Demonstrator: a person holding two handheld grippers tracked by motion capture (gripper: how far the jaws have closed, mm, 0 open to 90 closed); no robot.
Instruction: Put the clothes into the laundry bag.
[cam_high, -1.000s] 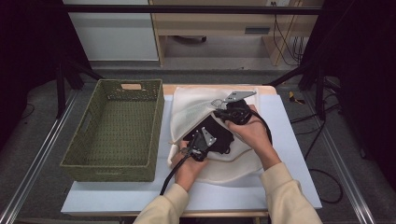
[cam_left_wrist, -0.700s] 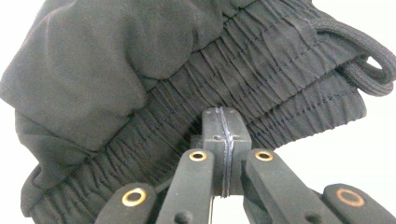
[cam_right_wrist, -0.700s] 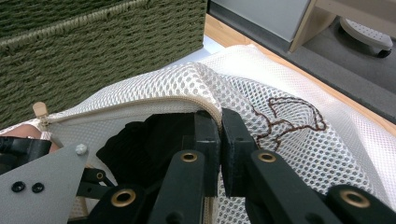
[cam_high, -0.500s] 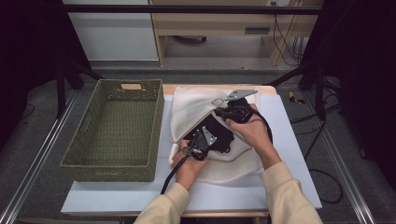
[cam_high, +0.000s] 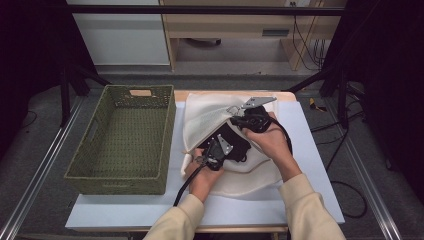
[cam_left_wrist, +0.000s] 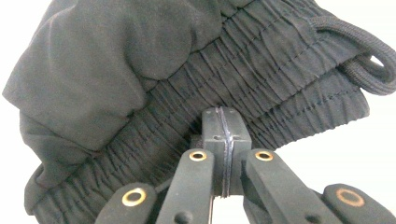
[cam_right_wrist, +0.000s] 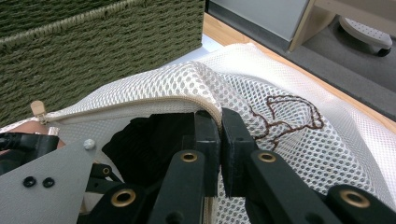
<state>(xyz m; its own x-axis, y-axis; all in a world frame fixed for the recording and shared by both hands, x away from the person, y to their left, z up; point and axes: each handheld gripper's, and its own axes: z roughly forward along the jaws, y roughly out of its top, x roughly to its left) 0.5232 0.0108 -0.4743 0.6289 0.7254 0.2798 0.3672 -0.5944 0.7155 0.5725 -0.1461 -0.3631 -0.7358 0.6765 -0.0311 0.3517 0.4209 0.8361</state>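
Nothing has shifted since the earlier frames. Left gripper, jaws clamped on the black garment's waistband, holds it at centre frame inside the mesh laundry bag; right gripper pinches the bag's zipper edge. Risk: fabric snagging that edge, or the thin mesh slipping free.

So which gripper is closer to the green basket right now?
Left. The left gripper, clamped on the black garment, sits at the mesh bag's basket-side edge, just right of the green basket. The right gripper grips the bag's rim farther right.
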